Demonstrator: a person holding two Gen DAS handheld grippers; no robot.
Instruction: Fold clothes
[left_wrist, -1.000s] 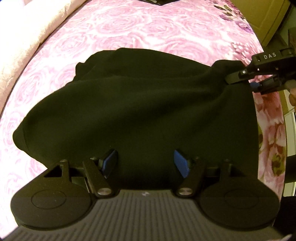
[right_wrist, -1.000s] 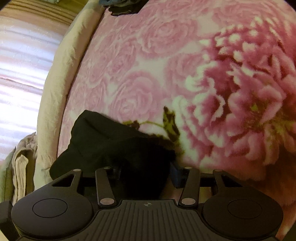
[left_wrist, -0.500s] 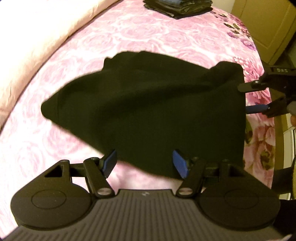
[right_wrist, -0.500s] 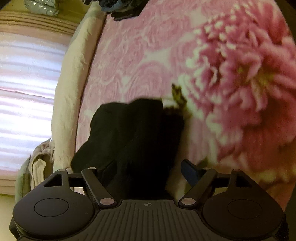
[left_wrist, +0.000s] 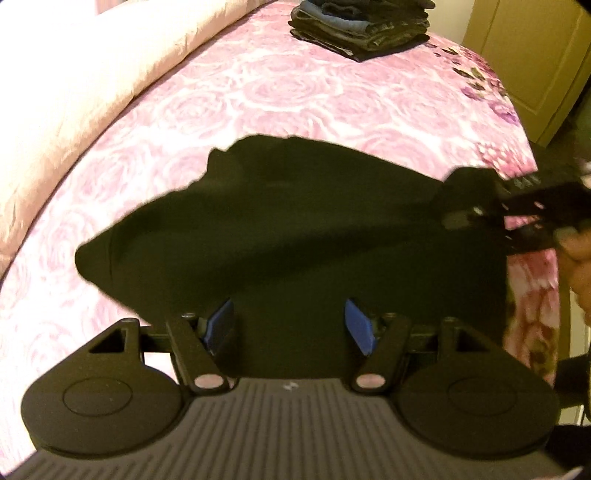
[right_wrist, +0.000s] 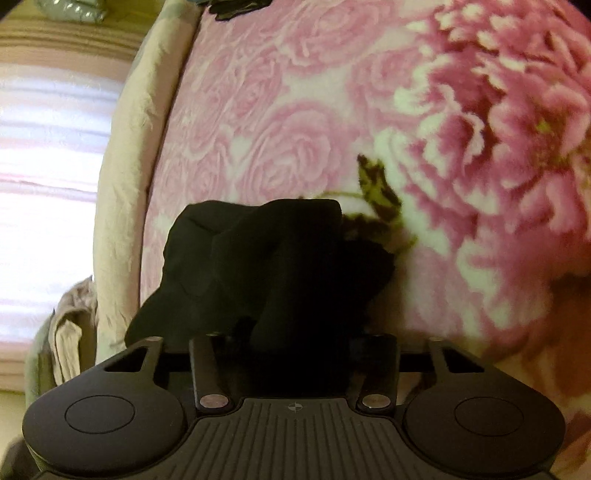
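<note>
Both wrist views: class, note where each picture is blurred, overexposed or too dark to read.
Left wrist view: the right gripper is motion-smeared; the black garment is a nearly featureless dark mass. Right wrist view: the window blows out white, and the floral blanket looks soft.

Your right tongs (right_wrist: 291, 354): fingertips buried in black garment (right_wrist: 258, 266), grip not visible. In left wrist view those tongs are motion-blurred at frame's right edge, hand (left_wrist: 580, 258) cut off. Folded stack (left_wrist: 360, 26) clipped by top edge. Bedspread (left_wrist: 295, 92) under garment hidden.
</note>
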